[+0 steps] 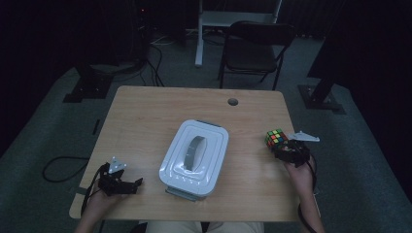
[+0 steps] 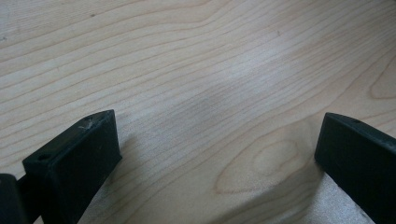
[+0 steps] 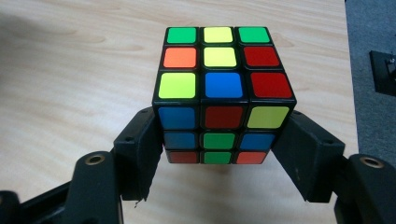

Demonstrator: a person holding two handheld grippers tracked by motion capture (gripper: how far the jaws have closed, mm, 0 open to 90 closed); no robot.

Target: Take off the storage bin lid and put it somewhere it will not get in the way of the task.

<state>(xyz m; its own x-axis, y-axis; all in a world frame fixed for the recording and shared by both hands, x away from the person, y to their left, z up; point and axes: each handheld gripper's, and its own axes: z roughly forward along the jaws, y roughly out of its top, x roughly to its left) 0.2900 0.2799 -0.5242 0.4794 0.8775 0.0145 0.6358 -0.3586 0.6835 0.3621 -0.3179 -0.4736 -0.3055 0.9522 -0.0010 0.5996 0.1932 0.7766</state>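
1. the right claw [image 3: 219, 140] is clamped on the puzzle cube [image 3: 223, 88]; in the right gripper view its two black jaws press on the lower sides of the cube, one on each side.
2. in the high view the puzzle cube [image 1: 276, 139] is held in the right claw [image 1: 282, 145] near the right edge of the bench [image 1: 145, 111], at about 3 o'clock from the white box [image 1: 194, 160]. it seems lifted a little above the wood, but i cannot tell this surely.
3. the white box lies in the middle of the bench, with its lid shut and a grey handle [image 1: 195, 150] flat on top.
4. the left claw [image 2: 215, 154] has its jaws apart and nothing between them; under it there is only bare wood. in the high view the left claw [image 1: 138, 183] rests at about 8 o'clock from the box, pointing toward it.
5. i judge that the step in hand is the carrying of the cube, probably toward the box or to a new place on the bench.
6. if the cube must go inside, the next move calls for the free left claw to open the lid first, because the lid is closed.
7. the right claw should keep its grip firm and level, since only the lower part of the cube is held and it could tip.
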